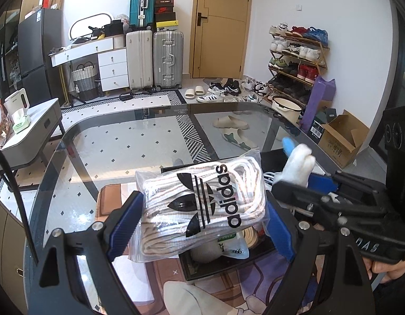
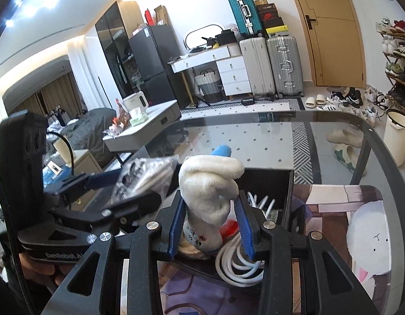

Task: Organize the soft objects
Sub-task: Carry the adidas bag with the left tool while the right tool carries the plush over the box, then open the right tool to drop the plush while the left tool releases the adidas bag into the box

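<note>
My left gripper [image 1: 200, 225] is shut on a clear Adidas bag of white laces [image 1: 202, 207] and holds it above a black box [image 1: 202, 270] on the glass table [image 1: 110, 144]. My right gripper [image 2: 210, 225] is shut on a rolled white sock with a blue toe [image 2: 207, 183], held above the same black box [image 2: 268, 183]. The sock [image 1: 298, 162] and right gripper also show at the right of the left wrist view. The bag [image 2: 142, 176] and left gripper show at the left of the right wrist view.
The black box holds a coiled white cable [image 2: 236, 265], a red item [image 2: 230, 227] and a small packet [image 1: 232, 246]. A printed mat [image 2: 360, 223] lies on the table. A grey side table [image 1: 29, 128], suitcases [image 1: 155, 60] and a shoe rack [image 1: 297, 57] stand beyond.
</note>
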